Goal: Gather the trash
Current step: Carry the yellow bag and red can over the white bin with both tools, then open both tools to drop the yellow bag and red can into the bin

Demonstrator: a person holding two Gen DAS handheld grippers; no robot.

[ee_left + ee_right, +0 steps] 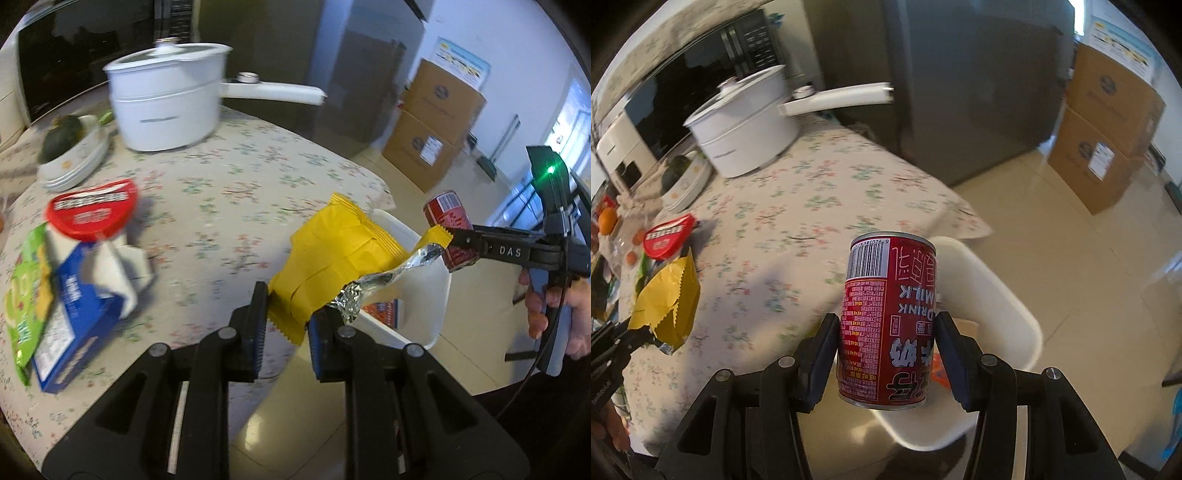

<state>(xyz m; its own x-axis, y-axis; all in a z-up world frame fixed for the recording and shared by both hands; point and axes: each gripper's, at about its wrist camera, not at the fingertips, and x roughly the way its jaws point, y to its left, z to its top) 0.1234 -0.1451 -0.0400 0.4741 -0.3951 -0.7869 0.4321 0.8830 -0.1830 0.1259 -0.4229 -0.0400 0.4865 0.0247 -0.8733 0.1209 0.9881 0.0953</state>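
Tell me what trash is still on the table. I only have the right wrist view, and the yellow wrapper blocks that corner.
Observer: A torn blue carton lies beside the red lid.
Operator: Anything else there?
Observer: A green snack packet lies against the carton's left side.
Operator: My right gripper has the red milk drink can. How is the left one holding?
Observer: The left gripper pinches the yellow wrapper by its bottom edge, and crumpled silver foil lining shows beside it.
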